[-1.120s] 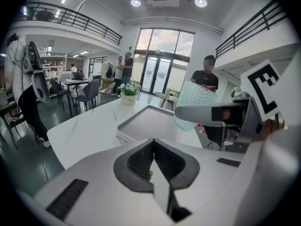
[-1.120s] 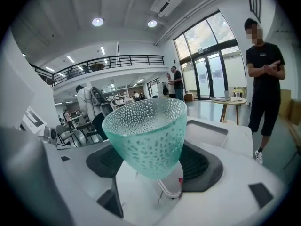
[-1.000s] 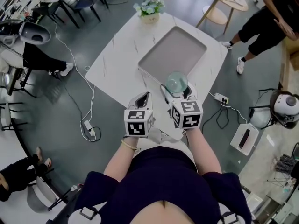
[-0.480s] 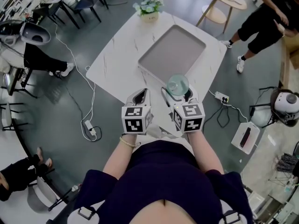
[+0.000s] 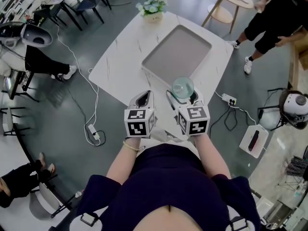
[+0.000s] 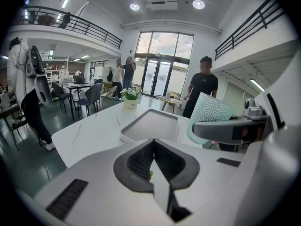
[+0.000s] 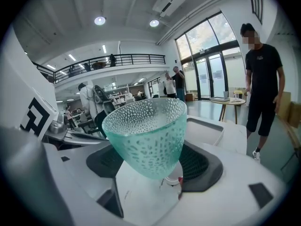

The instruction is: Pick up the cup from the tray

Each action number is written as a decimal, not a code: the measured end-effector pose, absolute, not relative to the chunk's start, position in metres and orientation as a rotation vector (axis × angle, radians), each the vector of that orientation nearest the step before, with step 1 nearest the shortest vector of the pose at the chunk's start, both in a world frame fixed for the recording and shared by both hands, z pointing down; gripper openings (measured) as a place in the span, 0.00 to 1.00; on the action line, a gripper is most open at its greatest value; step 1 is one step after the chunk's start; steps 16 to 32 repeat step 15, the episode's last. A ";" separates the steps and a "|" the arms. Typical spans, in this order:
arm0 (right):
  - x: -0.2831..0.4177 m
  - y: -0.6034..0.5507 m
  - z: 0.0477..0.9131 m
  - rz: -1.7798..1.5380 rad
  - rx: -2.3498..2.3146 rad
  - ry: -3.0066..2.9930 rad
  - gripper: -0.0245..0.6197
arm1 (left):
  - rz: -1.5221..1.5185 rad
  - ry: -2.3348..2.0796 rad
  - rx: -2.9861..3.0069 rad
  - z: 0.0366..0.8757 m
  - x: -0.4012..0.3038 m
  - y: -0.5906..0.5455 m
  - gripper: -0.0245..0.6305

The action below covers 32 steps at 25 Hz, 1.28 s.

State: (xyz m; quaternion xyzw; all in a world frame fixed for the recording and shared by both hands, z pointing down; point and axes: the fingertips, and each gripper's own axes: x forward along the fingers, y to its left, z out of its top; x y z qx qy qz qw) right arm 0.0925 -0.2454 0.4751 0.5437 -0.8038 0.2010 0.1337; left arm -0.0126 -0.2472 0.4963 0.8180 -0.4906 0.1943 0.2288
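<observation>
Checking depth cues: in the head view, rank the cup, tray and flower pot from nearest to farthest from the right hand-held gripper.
1. cup, held by the right hand-held gripper.
2. tray, ahead, mid-table.
3. flower pot, far table corner.

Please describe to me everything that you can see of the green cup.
The cup is translucent pale green, glass by its look, covered in small raised dots. It widens from a narrow base to an open rim and looks empty. Slightly tilted, it is clamped near its base by the right hand-held gripper, off the grey tray.
</observation>
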 end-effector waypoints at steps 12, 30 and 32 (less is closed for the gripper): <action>0.095 -0.248 0.481 0.576 1.555 -2.312 0.61 | 0.528 -1.357 2.248 0.497 -0.011 -0.251 0.05; 0.095 -0.247 0.483 0.576 1.551 -2.310 0.61 | 0.529 -1.357 2.250 0.497 -0.010 -0.251 0.05; 0.095 -0.247 0.483 0.576 1.551 -2.310 0.61 | 0.529 -1.357 2.250 0.497 -0.010 -0.251 0.05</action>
